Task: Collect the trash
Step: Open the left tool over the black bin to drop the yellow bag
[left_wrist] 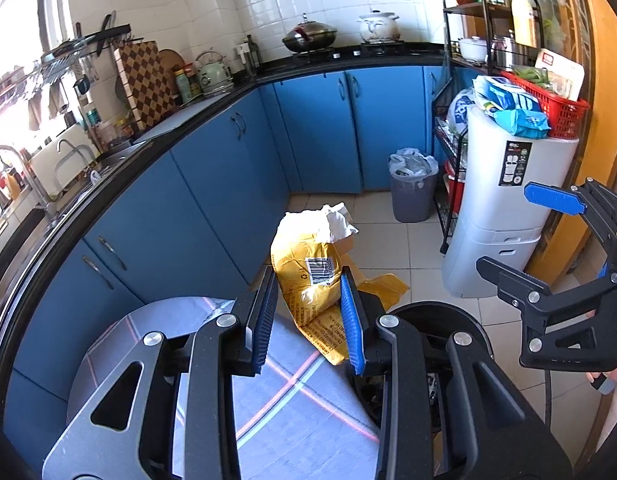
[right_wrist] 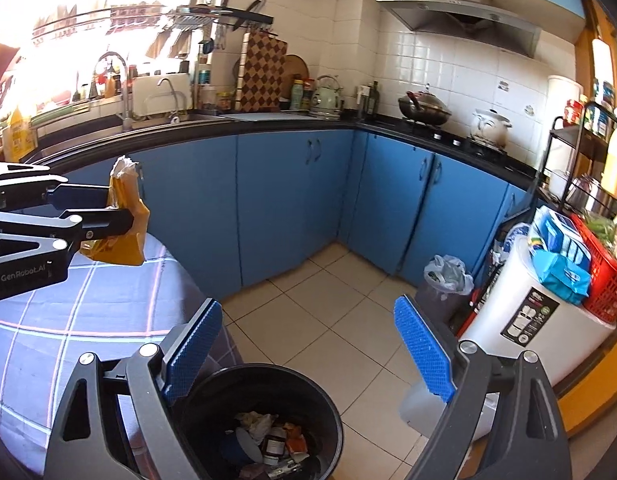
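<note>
In a kitchen with blue cabinets (right_wrist: 292, 200) and a tiled floor (right_wrist: 316, 320), the left gripper (left_wrist: 310, 308) is clamped on a crumpled yellow mailer bag (left_wrist: 316, 264), holding it above the round table's plaid cloth (right_wrist: 68, 320). Just beside that table stands a black trash bin (right_wrist: 212, 408), partly filled. The right gripper (right_wrist: 308, 352) hovers over the bin with its jaws spread wide, holding nothing.

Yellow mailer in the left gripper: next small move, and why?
Probably carry the left gripper rightward until the yellow mailer hangs over the black bin, then open. The mailer is clamped and lifted above the checked tablecloth, while the bin sits just past the table edge, open-topped with trash already inside. The right gripper is open and empty above the bin, so it may need to clear first.
</note>
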The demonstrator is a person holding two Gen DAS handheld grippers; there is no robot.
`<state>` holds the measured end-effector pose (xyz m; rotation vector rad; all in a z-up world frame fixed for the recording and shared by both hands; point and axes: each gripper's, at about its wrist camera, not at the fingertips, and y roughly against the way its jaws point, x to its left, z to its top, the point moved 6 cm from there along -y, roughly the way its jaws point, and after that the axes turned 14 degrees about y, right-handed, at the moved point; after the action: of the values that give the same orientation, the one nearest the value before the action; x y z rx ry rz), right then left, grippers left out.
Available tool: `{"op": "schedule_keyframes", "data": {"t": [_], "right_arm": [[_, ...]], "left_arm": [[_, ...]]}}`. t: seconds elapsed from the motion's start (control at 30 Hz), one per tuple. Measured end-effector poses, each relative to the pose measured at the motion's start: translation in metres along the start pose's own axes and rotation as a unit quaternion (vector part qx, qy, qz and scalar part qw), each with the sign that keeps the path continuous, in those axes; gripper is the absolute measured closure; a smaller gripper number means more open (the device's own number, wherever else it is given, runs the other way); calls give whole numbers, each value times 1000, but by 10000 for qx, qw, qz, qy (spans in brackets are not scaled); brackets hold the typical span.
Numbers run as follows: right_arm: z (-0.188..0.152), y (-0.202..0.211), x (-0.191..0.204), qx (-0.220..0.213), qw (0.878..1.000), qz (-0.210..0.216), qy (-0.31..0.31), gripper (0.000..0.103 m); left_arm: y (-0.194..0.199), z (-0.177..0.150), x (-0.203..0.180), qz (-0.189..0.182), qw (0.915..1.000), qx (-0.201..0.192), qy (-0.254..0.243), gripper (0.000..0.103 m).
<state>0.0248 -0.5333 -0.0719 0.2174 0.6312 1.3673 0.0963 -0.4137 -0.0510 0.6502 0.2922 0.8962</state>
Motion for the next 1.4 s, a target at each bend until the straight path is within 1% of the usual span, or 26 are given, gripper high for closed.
{"op": "schedule_keyframes", "data": {"t": [0.23, 0.5, 0.77, 0.93, 0.97, 1.0, 1.03, 1.07, 1.1, 1.13, 1.2, 1.27, 1.4], "right_arm": [[-15, 1, -18, 83, 9997, -114, -187, 17], [-26, 2, -26, 126, 9993, -268, -231, 17], [-36, 4, -36, 207, 9983, -471, -268, 17], [-43, 4, -45, 233, 9978, -474, -399, 17], [-45, 4, -46, 240, 9977, -469, -423, 17], [-46, 3, -47, 247, 9976, -470, -436, 17], [-47, 3, -47, 259, 9976, -465, -452, 17], [-48, 2, -47, 270, 9975, -459, -463, 17], [-49, 2, -47, 279, 9975, -457, -465, 17], [-49, 1, -47, 287, 9975, -459, -465, 17], [-51, 0, -47, 310, 9974, -450, -463, 17], [-52, -1, -47, 316, 9974, -446, -471, 17], [-53, -1, -47, 319, 9974, -439, -469, 17]], "left_arm": [[-7, 1, -20, -99, 9999, 8, -115, 71], [-14, 3, -36, -148, 9997, 47, -195, 70], [-19, 4, -44, -100, 9996, 48, -276, 69], [-20, 3, -47, -125, 9994, 80, -312, 67], [-21, 3, -47, -110, 9994, 87, -307, 57], [-21, 4, -46, -74, 9995, 69, -285, 31], [-20, 5, -46, -57, 9997, 8, -257, 18], [-16, 7, -45, -54, 9997, -119, -221, 10], [-12, 8, -46, -105, 9995, -209, -223, 10], [-12, 9, -47, -137, 9994, -202, -243, 10], [-12, 9, -50, -181, 9993, -143, -292, 4], [-13, 8, -50, -148, 9993, -148, -320, 3], [-18, 5, -50, -192, 9994, 28, -270, 3]]}}
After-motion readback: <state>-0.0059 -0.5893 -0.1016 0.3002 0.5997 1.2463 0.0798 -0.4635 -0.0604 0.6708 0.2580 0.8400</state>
